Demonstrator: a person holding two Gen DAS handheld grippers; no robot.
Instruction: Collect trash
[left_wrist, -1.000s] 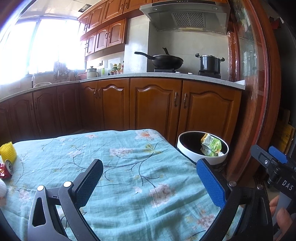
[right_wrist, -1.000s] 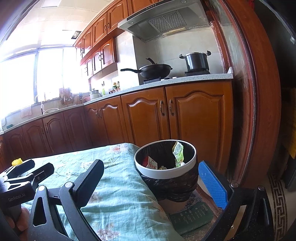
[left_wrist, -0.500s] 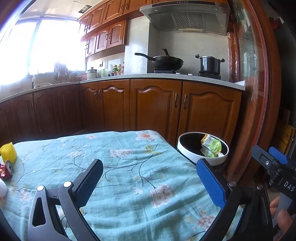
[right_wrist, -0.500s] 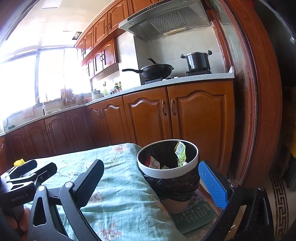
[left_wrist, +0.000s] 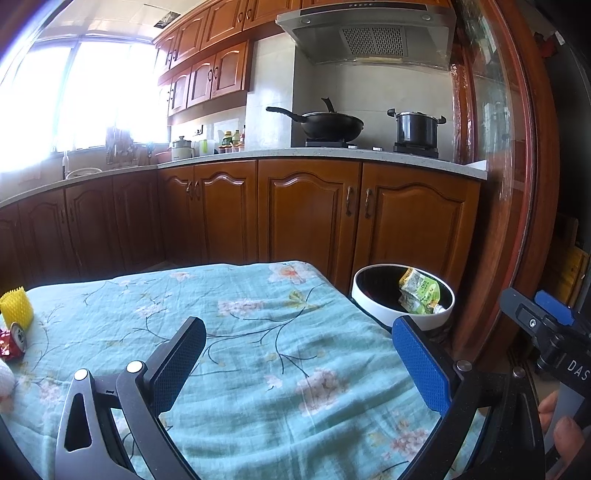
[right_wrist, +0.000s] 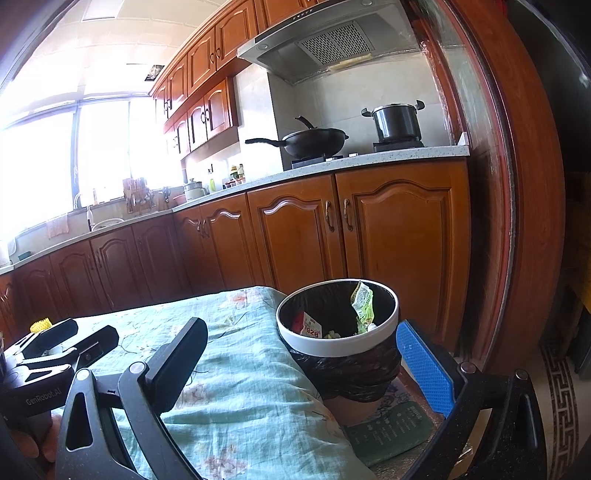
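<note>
We are seeing only part of the trash that is lying at the left edge of the table: a red wrapper (left_wrist: 8, 345) and a white thing (left_wrist: 5, 376) below it are both cut off by the frame, so we cannot tell what they are. Beside the wrapper a small can (left_wrist: 18, 331) is lying on its side, its round end facing toward us and its long axis going away. A yellow foam net (left_wrist: 16, 308) is standing just behind it.

We are holding the left gripper (left_wrist: 295, 363) over the flowered tablecloth (left_wrist: 258, 369) with its fingers wide apart and nothing between them; this trash is lying well to the left of them.

The right gripper (right_wrist: 303, 360) is also spread open and empty. The trash bin (right_wrist: 338, 347) is sitting between its fingers in the view, just off the table corner. A green packet (right_wrist: 364, 304) is standing upright inside, leaning on the far wall; the rest inside is hard to make out.
</note>
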